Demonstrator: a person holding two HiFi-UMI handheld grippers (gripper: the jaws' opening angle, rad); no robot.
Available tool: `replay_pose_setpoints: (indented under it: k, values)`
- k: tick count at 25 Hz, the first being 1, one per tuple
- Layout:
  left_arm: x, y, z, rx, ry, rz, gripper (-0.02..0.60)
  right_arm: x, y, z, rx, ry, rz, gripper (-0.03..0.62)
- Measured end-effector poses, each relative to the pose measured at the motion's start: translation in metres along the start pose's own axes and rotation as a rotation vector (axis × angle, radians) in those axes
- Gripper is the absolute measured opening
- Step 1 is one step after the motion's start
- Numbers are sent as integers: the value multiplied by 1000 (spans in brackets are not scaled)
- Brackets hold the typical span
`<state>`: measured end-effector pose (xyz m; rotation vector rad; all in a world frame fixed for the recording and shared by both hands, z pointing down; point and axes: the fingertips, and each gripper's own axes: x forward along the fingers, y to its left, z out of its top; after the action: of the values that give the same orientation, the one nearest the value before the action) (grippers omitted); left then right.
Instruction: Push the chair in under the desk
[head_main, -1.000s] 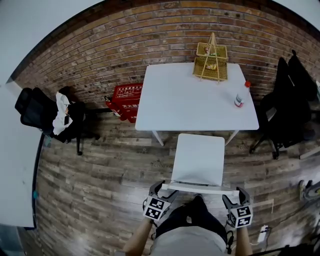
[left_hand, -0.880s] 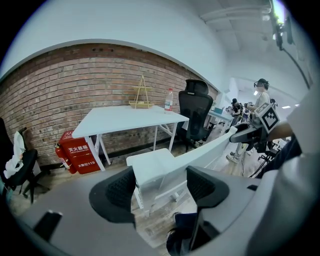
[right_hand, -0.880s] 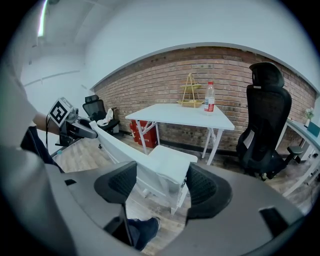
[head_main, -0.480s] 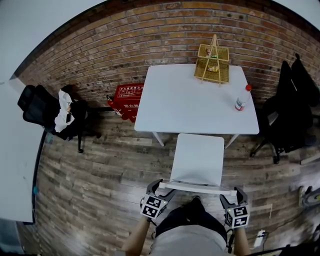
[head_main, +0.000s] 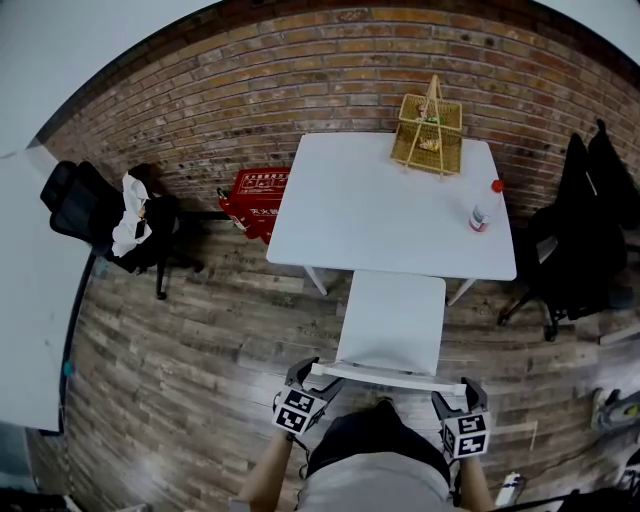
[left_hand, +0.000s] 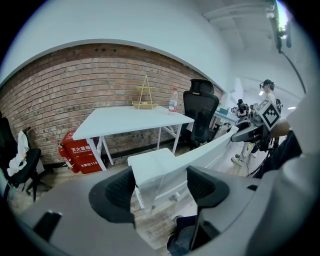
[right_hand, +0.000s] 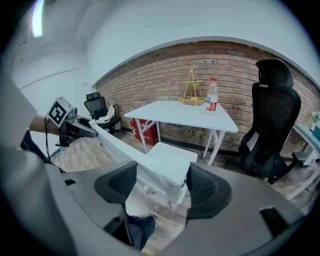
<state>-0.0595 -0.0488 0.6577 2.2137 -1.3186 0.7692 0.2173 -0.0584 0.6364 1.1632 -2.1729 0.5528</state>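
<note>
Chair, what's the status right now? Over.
Left gripper and right gripper open, fingers straddling backrest ends. Chair front at desk edge, not yet under. Red box beside desk, off the path.

Bright, even indoor light; strong fisheye edge distortion.

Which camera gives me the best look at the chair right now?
Head view: it shows the whole chair from above, with its seat front at the desk's near edge. Each gripper view shows only one end of the backrest between open jaws, with the seat beyond.
</note>
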Motion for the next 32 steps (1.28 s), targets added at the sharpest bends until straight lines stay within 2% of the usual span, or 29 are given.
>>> replay_pose_setpoints:
  k: [18, 32]
  values:
    - [12, 7, 12, -13, -7, 12, 325, 13, -14, 13, -19, 34, 6, 314]
    - [25, 24, 26, -21, -1, 9, 325, 32, -22, 32, -29, 20, 2, 315]
